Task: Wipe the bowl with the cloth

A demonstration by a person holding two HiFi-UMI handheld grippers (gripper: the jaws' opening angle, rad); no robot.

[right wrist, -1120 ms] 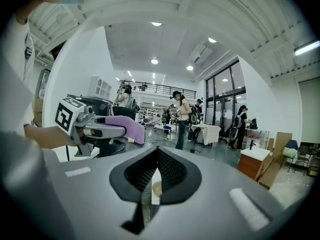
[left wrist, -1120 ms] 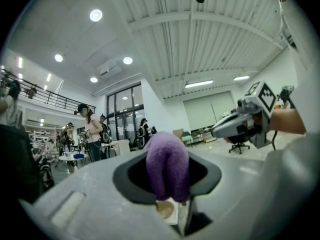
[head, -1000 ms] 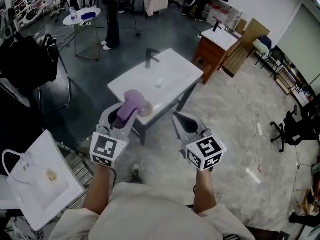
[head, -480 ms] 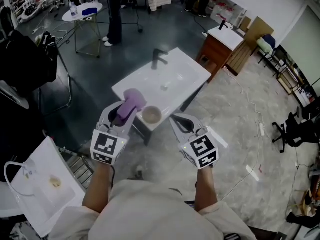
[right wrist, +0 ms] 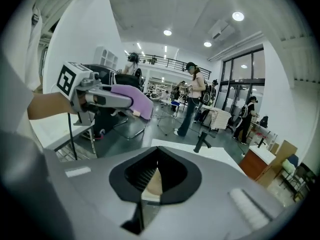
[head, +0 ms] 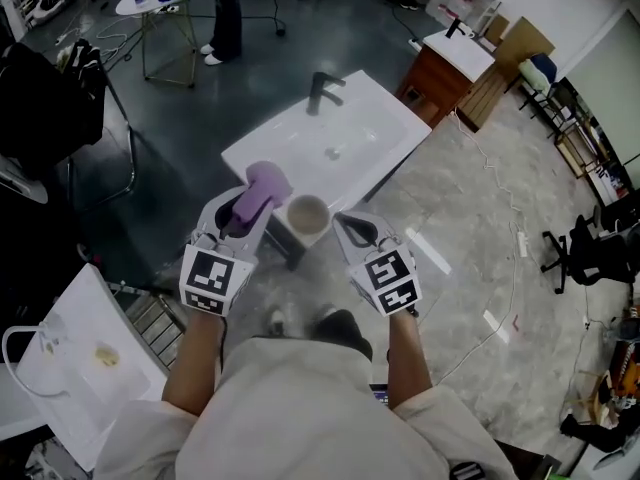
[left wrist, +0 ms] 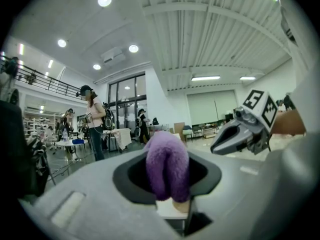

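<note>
Left gripper [head: 243,216] clamps a fuzzy purple cloth [head: 262,184]; right gripper [head: 348,230], jaws closed together, sits beside a round beige bowl [head: 308,216].

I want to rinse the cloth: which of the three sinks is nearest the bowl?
The middle sink, just beyond the bowl. The cabinet sink stands back right; the stained sink lies at lower left, both farther.
</note>
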